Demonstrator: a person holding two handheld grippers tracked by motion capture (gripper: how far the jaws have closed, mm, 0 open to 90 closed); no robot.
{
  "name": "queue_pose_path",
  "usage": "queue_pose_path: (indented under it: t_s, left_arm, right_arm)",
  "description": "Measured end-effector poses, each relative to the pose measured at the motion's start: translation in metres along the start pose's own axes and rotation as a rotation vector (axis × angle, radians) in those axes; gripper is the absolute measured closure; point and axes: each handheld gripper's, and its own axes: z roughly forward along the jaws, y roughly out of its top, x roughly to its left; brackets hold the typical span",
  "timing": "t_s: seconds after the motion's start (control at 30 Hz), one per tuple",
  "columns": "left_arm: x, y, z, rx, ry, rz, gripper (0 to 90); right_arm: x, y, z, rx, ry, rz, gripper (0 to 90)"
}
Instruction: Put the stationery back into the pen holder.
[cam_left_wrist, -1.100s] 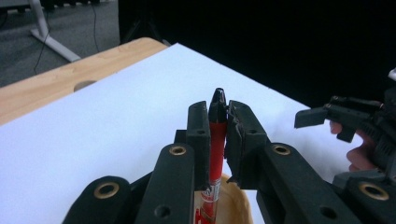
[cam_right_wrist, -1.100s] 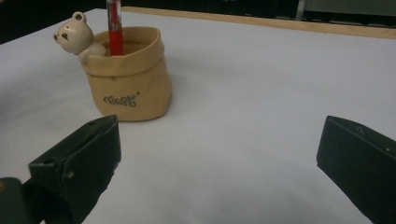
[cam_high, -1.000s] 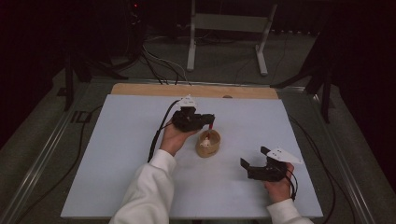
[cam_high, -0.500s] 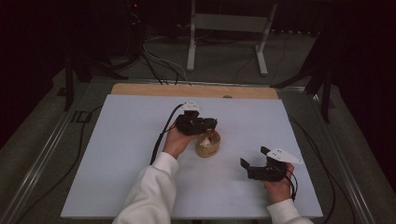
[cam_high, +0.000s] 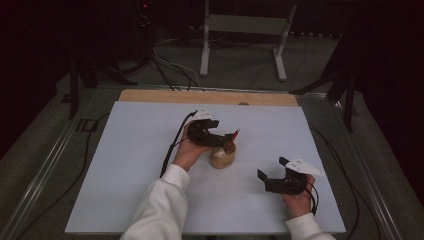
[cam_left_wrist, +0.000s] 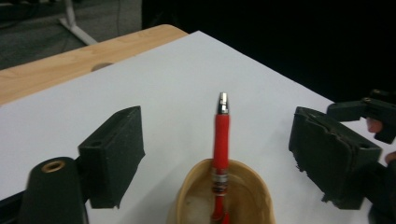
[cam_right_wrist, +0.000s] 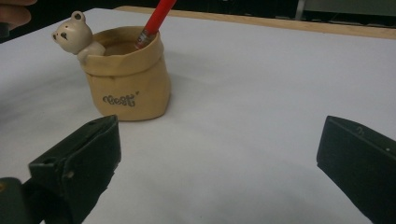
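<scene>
A tan bag-shaped cup (cam_high: 222, 158) with a small bear figure on its rim stands in the middle of the white table. A red pen (cam_high: 233, 135) leans in it, silver tip up. My left gripper (cam_high: 221, 138) hovers just above and behind the cup, open. In the left gripper view the pen (cam_left_wrist: 221, 135) rises from the cup (cam_left_wrist: 196, 186) between the wide jaws of the gripper (cam_left_wrist: 219, 156), touching neither. My right gripper (cam_high: 271, 175) rests open near the front right. Its view shows the cup (cam_right_wrist: 128, 79), the pen (cam_right_wrist: 156, 18) and the gripper (cam_right_wrist: 219, 163) with nothing held.
The white board (cam_high: 125, 165) ends in a wooden strip (cam_high: 200, 96) at the far edge. A black cable (cam_high: 172, 145) trails from the left gripper toward the person. A metal stand (cam_high: 240, 30) is on the floor beyond the table.
The left gripper has shifted slightly right and down toward the cup. The pen now stands in the cup between open jaws. The right gripper has not moved.
</scene>
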Motion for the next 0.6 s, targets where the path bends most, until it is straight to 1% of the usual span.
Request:
queue_pose_path:
  t_s: [0.03, 0.17, 0.27, 0.33, 0.4, 0.47, 0.53, 0.57, 0.6]
  left_arm:
    - [0.001, 0.000, -0.002, -0.004, 0.008, 0.002, 17.9]
    - [0.005, 0.000, -0.009, -0.038, 0.023, -0.025, 17.4]
    - [0.009, -0.002, -0.015, -0.058, 0.044, -0.034, 17.4]
    - [0.010, -0.004, -0.020, -0.062, 0.070, -0.031, 16.7]
    - [0.012, -0.005, -0.025, -0.065, 0.075, -0.029, 16.6]
    - [0.013, -0.008, -0.030, -0.070, 0.100, -0.024, 15.6]
    - [0.015, -0.011, -0.036, -0.067, 0.119, -0.024, 11.9]
    - [0.015, -0.012, -0.040, -0.064, 0.135, -0.018, 8.7]
    - [0.016, -0.015, -0.045, -0.065, 0.145, -0.011, 7.4]
  right_arm:
    - [0.000, 0.000, 0.000, -0.001, 0.000, -0.001, 0.0]
    - [0.000, 0.000, 0.000, 0.000, 0.001, -0.001, 0.0]
    - [0.001, 0.000, 0.000, 0.001, 0.001, 0.000, 0.0]
    - [0.000, 0.000, 0.000, 0.001, 0.001, 0.001, 0.0]
    - [0.000, 0.000, 0.000, 0.001, 0.001, 0.001, 0.0]
    - [0.000, 0.000, 0.000, 0.000, 0.001, 0.000, 0.0]
    - [0.000, 0.000, 0.000, -0.001, 0.000, -0.002, 0.0]
    - [0.000, 0.000, 0.000, -0.001, 0.000, -0.002, 0.0]
    - [0.000, 0.000, 0.000, -0.001, 0.000, -0.002, 0.0]
